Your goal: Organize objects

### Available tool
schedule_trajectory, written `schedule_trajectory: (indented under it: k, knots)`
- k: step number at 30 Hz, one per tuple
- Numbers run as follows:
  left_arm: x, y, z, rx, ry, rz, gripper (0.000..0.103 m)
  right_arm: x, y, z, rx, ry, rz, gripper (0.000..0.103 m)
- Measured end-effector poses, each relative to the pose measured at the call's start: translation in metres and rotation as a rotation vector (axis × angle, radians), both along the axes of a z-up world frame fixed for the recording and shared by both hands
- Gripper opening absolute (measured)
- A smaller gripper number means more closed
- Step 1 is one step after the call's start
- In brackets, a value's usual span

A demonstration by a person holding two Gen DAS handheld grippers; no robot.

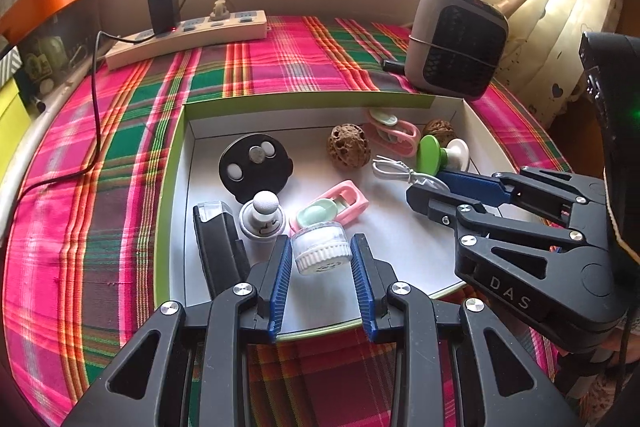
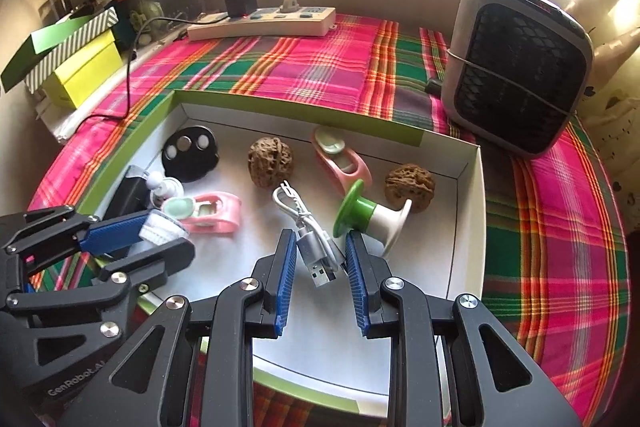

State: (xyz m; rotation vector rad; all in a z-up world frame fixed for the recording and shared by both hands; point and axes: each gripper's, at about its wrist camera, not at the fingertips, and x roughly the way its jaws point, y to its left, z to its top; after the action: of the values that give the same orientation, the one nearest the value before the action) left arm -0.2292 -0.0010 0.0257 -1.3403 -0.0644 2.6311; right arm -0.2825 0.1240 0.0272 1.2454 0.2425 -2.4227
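Both grippers are down in the white tray (image 1: 472, 131) now, the shallow box with the green rim sitting on the plaid-covered bench (image 1: 280, 59).

The left gripper (image 1: 322, 259) has its blue fingers (image 1: 280, 275) clamped on the small clear jar (image 1: 320, 247) with the ribbed white lid, right at the tray's near edge. The jar sits squarely between the pads, and they look to be pressing on both sides.

Over on the right, the right gripper (image 2: 320, 259) has its fingers (image 2: 286, 267) closed on the white USB cable (image 2: 308, 239), pinching the silver plug end near the middle of the tray. The coiled part trails away toward the tray's far wall.

Everything else lies loose inside the tray: two walnuts (image 2: 266, 161), two pink clips (image 2: 218, 211), a green-and-white spool (image 2: 368, 215) just beside the cable, a black disc (image 2: 190, 153) in the far left corner, and a dark case (image 1: 218, 247) along the left wall.

My read: this is the pick-up step, two items grasped at once, neither clearly off the tray floor. Next move calls for a clean, straight lift. The cable could drag its coil against the spool, and the jar sits close to its neighbours, so both should rise before travelling out over the rim.
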Motion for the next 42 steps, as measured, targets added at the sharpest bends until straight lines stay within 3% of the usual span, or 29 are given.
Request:
schedule_trajectory:
  k: [32,34,36,42]
  knots:
    - [0.000,-0.002,-0.001,-0.002,-0.003,0.016,0.031,0.001,0.000,-0.002,0.007,-0.008,-0.014,0.027]
    - [0.002,-0.002,-0.001,-0.011,0.001,0.024,0.033,0.002,0.000,-0.003,0.005,-0.011,-0.016,0.031]
    - [0.004,-0.001,0.000,-0.027,0.011,0.032,0.034,0.004,0.001,-0.002,0.002,-0.012,-0.019,0.040]
    - [0.013,-0.004,0.004,-0.040,0.031,0.052,0.035,0.012,0.006,0.001,-0.022,-0.003,-0.039,0.041]
